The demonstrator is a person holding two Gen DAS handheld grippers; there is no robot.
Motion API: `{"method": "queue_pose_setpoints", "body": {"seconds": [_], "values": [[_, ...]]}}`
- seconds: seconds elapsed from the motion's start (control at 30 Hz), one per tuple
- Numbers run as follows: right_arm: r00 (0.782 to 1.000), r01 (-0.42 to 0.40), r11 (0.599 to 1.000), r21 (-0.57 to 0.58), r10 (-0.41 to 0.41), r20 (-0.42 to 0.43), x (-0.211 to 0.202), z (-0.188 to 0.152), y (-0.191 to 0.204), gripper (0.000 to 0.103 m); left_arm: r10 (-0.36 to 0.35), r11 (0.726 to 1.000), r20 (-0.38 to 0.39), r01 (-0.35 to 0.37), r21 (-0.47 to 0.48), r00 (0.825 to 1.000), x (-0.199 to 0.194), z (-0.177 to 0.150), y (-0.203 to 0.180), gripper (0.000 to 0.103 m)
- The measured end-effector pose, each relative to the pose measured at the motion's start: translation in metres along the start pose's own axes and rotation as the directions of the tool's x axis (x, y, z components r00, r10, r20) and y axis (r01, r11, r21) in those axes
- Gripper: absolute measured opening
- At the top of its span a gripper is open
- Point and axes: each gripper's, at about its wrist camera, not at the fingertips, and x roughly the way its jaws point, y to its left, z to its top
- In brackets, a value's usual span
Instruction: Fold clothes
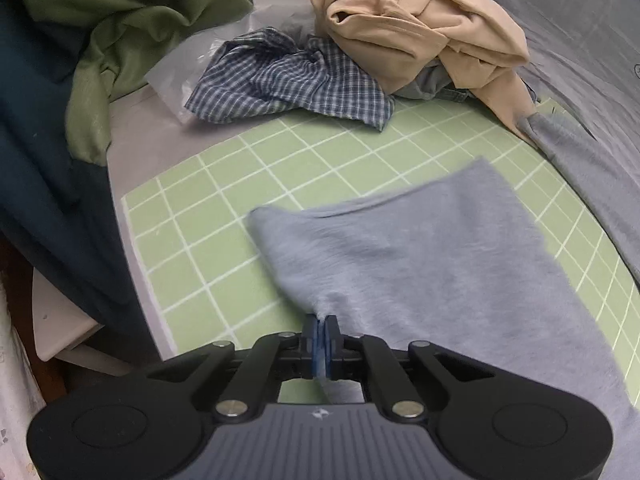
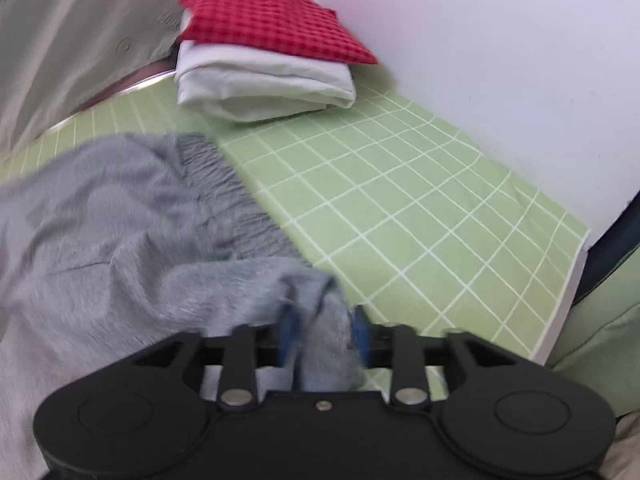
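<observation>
A grey knit garment [image 1: 432,256] lies on the green grid mat [image 1: 208,216]. My left gripper [image 1: 319,326] is shut on the garment's near edge, pads pressed together with cloth between them. In the right wrist view the same grey garment [image 2: 120,208] shows a gathered elastic waistband [image 2: 224,200]. My right gripper [image 2: 324,332] holds a thick bunched fold of it between its blue pads [image 2: 289,330], jaws held apart by the cloth. The mat [image 2: 400,208] extends ahead.
A crumpled blue plaid shirt [image 1: 288,80], a tan garment [image 1: 420,24], a green cloth [image 1: 132,28] and dark blue fabric [image 1: 44,168] lie beyond the mat. A folded white garment [image 2: 264,84] with a folded red checked one [image 2: 272,20] on top sits at the mat's far edge.
</observation>
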Motion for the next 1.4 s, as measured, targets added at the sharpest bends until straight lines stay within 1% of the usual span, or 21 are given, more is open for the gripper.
{"method": "queue_pose_setpoints", "body": {"seconds": [0.03, 0.07, 0.1, 0.13, 0.17, 0.2, 0.3, 0.37, 0.5, 0.63, 0.73, 0.9, 1.0, 1.07, 1.13, 1.23, 1.33, 1.4], "values": [[1.000, -0.001, 1.000, -0.009, 0.001, 0.022, -0.003, 0.000, 0.002, 0.053, -0.003, 1.000, 0.008, 0.003, -0.002, 1.000, -0.002, 0.000, 0.000, 0.022], [0.999, -0.004, 1.000, -0.015, 0.005, 0.043, -0.005, 0.001, 0.004, 0.063, -0.010, 1.000, 0.024, 0.010, -0.001, 1.000, -0.005, 0.003, -0.002, 0.030], [0.998, -0.017, 1.000, -0.016, 0.018, 0.061, -0.006, 0.006, 0.006, 0.071, -0.016, 1.000, 0.038, 0.016, 0.002, 0.999, -0.007, 0.005, -0.005, 0.034], [0.996, -0.030, 0.999, -0.017, 0.031, 0.078, -0.006, 0.011, 0.008, 0.074, -0.019, 1.000, 0.049, 0.018, 0.012, 0.999, -0.009, 0.008, -0.011, 0.035], [0.995, -0.041, 0.999, -0.020, 0.043, 0.091, -0.005, 0.016, 0.011, 0.076, -0.022, 1.000, 0.060, 0.021, 0.022, 0.998, -0.010, 0.010, -0.016, 0.039], [0.995, -0.046, 0.999, -0.029, 0.049, 0.086, 0.001, 0.020, 0.016, 0.077, -0.026, 0.999, 0.069, 0.024, 0.031, 0.997, -0.011, 0.013, -0.022, 0.044], [0.995, -0.062, 0.997, -0.054, 0.065, 0.073, 0.018, 0.030, 0.031, 0.079, -0.049, 0.998, 0.068, 0.046, 0.042, 0.996, -0.008, 0.021, -0.038, 0.051], [0.995, -0.072, 0.995, -0.070, 0.076, 0.064, 0.030, 0.037, 0.041, 0.079, -0.063, 0.996, 0.051, 0.060, 0.059, 0.997, -0.003, 0.024, -0.050, 0.054], [0.994, -0.093, 0.991, -0.097, 0.098, 0.038, 0.053, 0.049, 0.058, 0.079, -0.069, 0.993, 0.029, 0.066, 0.101, 0.997, 0.002, 0.026, -0.076, 0.061], [0.997, -0.070, 0.988, -0.140, 0.072, 0.012, 0.075, 0.053, 0.072, 0.077, -0.067, 0.990, 0.004, 0.066, 0.123, 0.998, 0.009, 0.026, -0.096, 0.063], [0.999, -0.035, 0.986, -0.161, 0.041, 0.034, 0.087, 0.062, 0.073, 0.078, -0.058, 0.990, -0.024, 0.061, 0.126, 0.998, 0.019, 0.026, -0.105, 0.063], [0.996, 0.075, 0.992, -0.104, -0.070, 0.048, 0.113, 0.090, 0.062, 0.079, -0.038, 0.988, -0.047, 0.045, 0.149, 0.998, 0.030, 0.027, -0.117, 0.063], [0.986, 0.162, 0.975, -0.154, -0.157, 0.049, 0.117, 0.098, 0.072, 0.079, -0.049, 0.984, -0.036, 0.054, 0.169, 0.998, 0.031, 0.032, -0.125, 0.064], [0.979, 0.202, 0.961, -0.186, -0.191, 0.074, 0.110, 0.096, 0.083, 0.079, -0.065, 0.983, -0.028, 0.069, 0.169, 0.997, 0.033, 0.037, -0.131, 0.065], [0.980, 0.192, 0.966, -0.172, -0.179, 0.088, 0.101, 0.092, 0.088, 0.080, -0.083, 0.982, -0.024, 0.085, 0.168, 0.996, 0.036, 0.044, -0.139, 0.065], [0.981, 0.175, 0.973, -0.148, -0.161, 0.106, 0.087, 0.087, 0.095, 0.084, -0.116, 0.977, -0.019, 0.118, 0.179, 0.993, 0.043, 0.055, -0.156, 0.065], [0.986, 0.143, 0.985, -0.096, -0.134, 0.096, 0.078, 0.084, 0.096, 0.087, -0.156, 0.967, -0.002, 0.153, 0.204, 0.988, 0.052, 0.069, -0.181, 0.065], [0.989, 0.123, 0.990, -0.065, -0.117, 0.090, 0.072, 0.081, 0.098, 0.091, -0.181, 0.962, 0.009, 0.175, 0.212, 0.984, 0.059, 0.078, -0.199, 0.065]]}}
